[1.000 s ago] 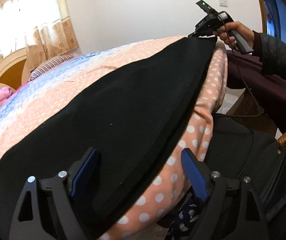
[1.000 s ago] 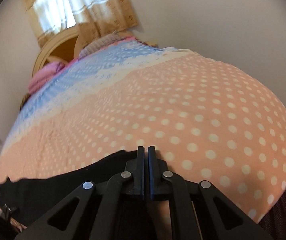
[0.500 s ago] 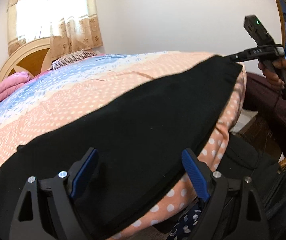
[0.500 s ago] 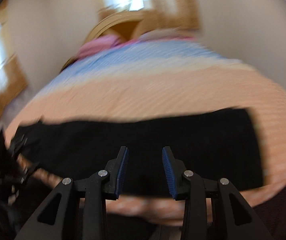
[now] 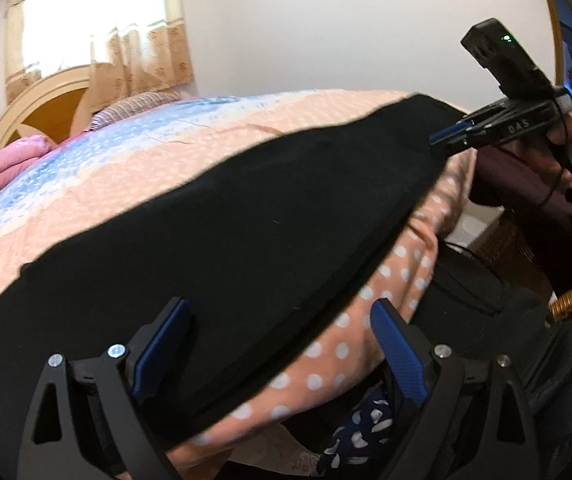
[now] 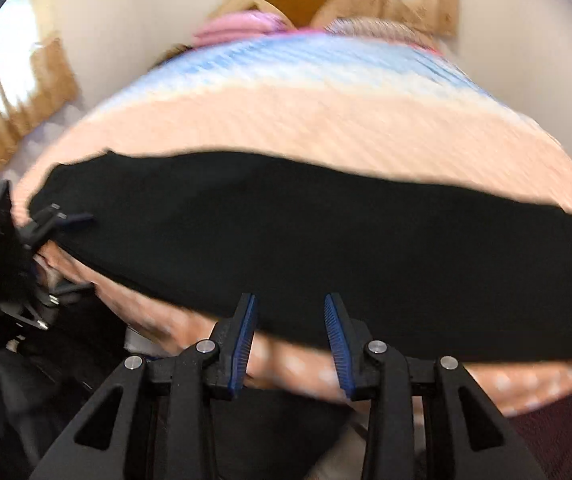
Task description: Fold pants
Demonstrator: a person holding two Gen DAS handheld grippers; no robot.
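Since a second ago my right gripper (image 6: 290, 340) has let go and swung back, jaws apart and empty, my left gripper (image 5: 279, 354) is opening over the pants (image 5: 225, 240), which lie as one long strip on the bed (image 5: 125, 184), so I judge the crosswise folds remain.

A home bedroom: a bed (image 5: 165, 168) with polka-dot bedspread, arched wooden headboard (image 5: 41, 108), pink pillow (image 5: 9, 164), curtained window (image 5: 97, 28).

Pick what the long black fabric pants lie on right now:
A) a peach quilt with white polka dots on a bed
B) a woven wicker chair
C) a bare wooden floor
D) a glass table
A: the long black fabric pants lie spread flat across the peach quilt with white polka dots, near its front edge.
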